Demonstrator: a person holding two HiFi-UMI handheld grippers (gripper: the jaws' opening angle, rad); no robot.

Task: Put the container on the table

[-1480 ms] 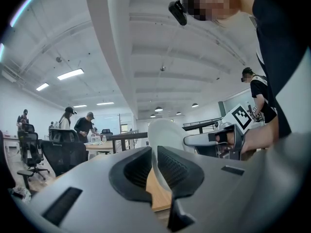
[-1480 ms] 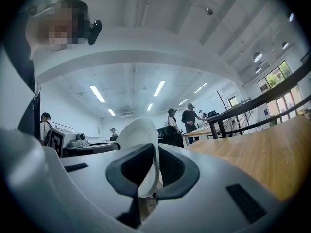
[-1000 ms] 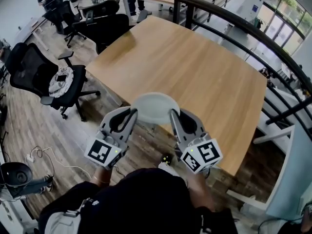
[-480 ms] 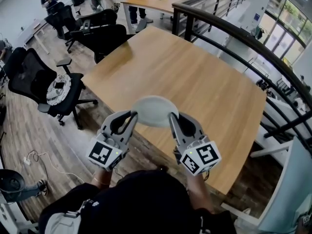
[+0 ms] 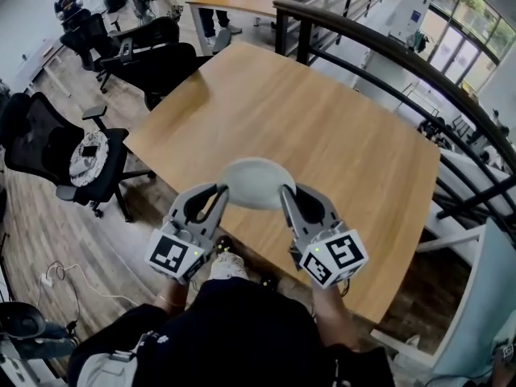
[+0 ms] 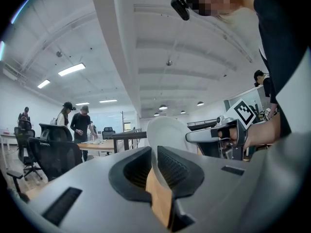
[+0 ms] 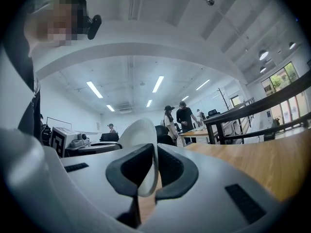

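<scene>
Container (image 5: pixel 256 182) is gripped at opposite rims by left tool (image 5: pixel 220 192) and right tool (image 5: pixel 286 192), both clenched on it, above the bench (image 5: pixel 322 119) near its edge.

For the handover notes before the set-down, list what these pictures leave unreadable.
1. Gap between white container and table: head view looks from above, container covers it.
2. Table's near edge: head view, left gripper and right gripper cover it.
3. Patterned thing on the office chair: head view, too small to name.
</scene>
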